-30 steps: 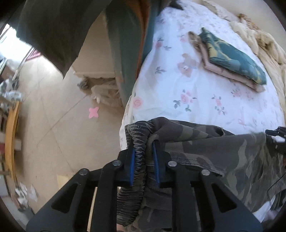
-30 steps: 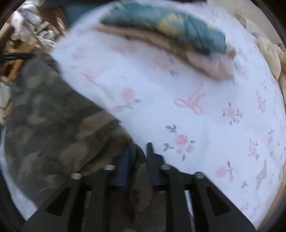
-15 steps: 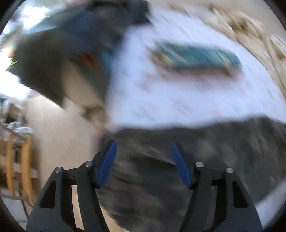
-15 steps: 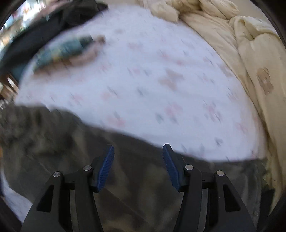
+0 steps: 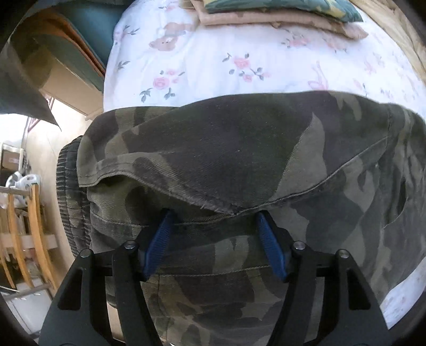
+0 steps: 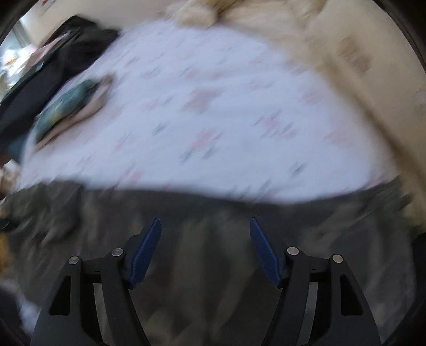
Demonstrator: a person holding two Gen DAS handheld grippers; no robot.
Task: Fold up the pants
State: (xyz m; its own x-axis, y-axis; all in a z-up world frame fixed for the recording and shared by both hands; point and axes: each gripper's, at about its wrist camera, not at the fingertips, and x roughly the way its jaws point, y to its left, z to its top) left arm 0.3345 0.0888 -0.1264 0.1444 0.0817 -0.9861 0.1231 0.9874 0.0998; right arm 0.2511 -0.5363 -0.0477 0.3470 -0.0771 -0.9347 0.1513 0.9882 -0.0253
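Both fingers point(image 5: 162, 234) point(image 6: 149, 247) spreading, gripping nothing; camo pants point(image 5: 239, 149) beneath, folded clothes point(image 5: 279, 13) beyond.

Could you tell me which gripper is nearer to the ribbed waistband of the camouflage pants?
Left. The left gripper hangs over the pants beside the waistband; the right gripper's view shows none.

Floral bedsheet point(image 5: 213, 66), sunlit floor point(image 5: 16, 125), wooden chair point(image 5: 34, 226)
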